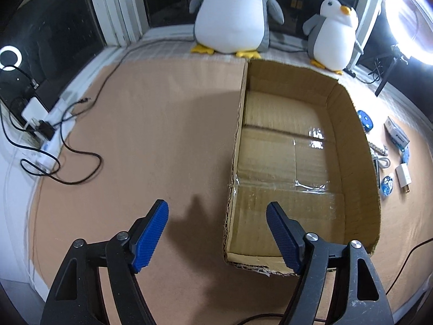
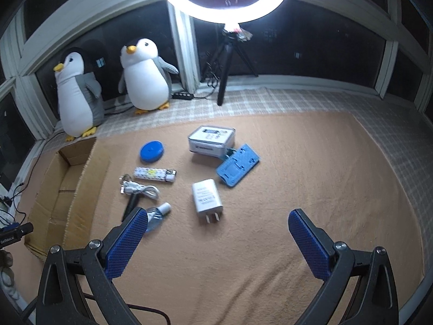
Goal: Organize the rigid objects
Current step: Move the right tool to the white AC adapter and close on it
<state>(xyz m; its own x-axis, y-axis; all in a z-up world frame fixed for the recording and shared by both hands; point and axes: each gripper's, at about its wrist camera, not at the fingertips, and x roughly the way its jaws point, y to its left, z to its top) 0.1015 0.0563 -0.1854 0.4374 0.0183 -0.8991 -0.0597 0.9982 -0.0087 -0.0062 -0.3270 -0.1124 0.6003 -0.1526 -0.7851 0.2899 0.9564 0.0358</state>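
An open cardboard box (image 1: pixel 349 146) lies on the tan mat; it also shows at the left in the right wrist view (image 2: pixel 81 189). My left gripper (image 1: pixel 217 216) is open and empty above the box's near left wall. My right gripper (image 2: pixel 217 222) is open and empty, just short of a white plug adapter (image 2: pixel 207 199). Ahead lie a blue disc (image 2: pixel 152 150), a patterned lighter (image 2: pixel 154 174), a white cable (image 2: pixel 140 189), a small clear bottle (image 2: pixel 157 215), a blue plastic plate (image 2: pixel 238 164) and a clear case (image 2: pixel 211 140).
Two plush penguins (image 2: pixel 146 78) sit by the window. A ring light on a tripod (image 2: pixel 224 0) stands behind the objects. Black cables and a power strip (image 1: pixel 43 127) lie at the mat's left edge. A dark pen-like item (image 2: pixel 131 205) lies by the cable.
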